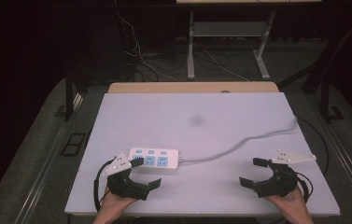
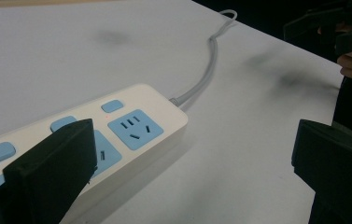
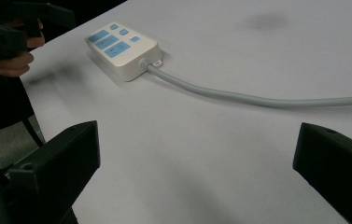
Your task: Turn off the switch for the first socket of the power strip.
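A white power strip point(image 1: 152, 158) with light blue sockets and switches lies on the white board point(image 1: 187, 116), left of centre near the front. Its grey cable point(image 1: 257, 136) runs right and off the board's right edge. My left gripper point(image 1: 145, 173) stands open just in front of the strip, with its far jaw beside the strip's left end. In the left gripper view the strip point(image 2: 131, 126) sits behind the left jaw, and nothing lies between the jaws. My right gripper point(image 1: 253, 171) is open and empty near the front right, apart from the cable point(image 3: 239, 95) and strip point(image 3: 122, 46).
A dark smudge point(image 1: 196, 120) marks the board's middle. A wooden table edge point(image 1: 192, 87) shows behind the board. On the dark floor beyond lie loose cables point(image 1: 141, 56) and a metal table frame point(image 1: 227, 46). The board's front edge runs just under both hands.
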Motion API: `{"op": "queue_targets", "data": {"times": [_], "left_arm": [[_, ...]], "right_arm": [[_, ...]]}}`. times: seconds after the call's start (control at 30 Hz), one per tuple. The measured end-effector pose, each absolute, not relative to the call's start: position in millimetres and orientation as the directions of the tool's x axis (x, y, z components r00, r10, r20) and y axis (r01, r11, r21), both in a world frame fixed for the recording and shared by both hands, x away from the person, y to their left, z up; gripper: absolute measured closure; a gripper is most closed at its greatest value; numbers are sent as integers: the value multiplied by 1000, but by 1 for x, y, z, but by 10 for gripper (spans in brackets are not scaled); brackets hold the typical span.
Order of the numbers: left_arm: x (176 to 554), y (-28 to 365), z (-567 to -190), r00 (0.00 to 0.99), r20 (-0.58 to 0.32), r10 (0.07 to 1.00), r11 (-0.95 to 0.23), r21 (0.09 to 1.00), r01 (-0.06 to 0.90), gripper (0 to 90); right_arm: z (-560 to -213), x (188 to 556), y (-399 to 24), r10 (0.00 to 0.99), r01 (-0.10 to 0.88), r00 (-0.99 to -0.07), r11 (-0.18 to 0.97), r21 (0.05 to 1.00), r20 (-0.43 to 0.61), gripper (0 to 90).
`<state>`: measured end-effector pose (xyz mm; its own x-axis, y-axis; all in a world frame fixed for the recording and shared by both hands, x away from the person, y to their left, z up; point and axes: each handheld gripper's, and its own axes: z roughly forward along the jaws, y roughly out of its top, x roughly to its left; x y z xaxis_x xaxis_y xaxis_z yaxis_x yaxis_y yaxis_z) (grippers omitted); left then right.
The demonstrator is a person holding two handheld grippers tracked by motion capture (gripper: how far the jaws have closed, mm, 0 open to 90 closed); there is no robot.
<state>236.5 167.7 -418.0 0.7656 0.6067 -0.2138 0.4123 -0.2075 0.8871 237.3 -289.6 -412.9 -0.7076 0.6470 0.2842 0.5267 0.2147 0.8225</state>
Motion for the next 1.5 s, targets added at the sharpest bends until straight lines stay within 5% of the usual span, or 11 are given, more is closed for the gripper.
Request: {"op": "queue_targets", "data": {"times": [1.13,1.5], "left_arm": [[235,174,-416,755,-228,615,-200,881,428,0],[235,161,-412,787,-204,582,-281,858,430,0]], "right_arm": [[-416,238,-290,634,535,-714,219,816,298,4],[-415,237,-292,635,534,-712,213,818,299,4]]}}
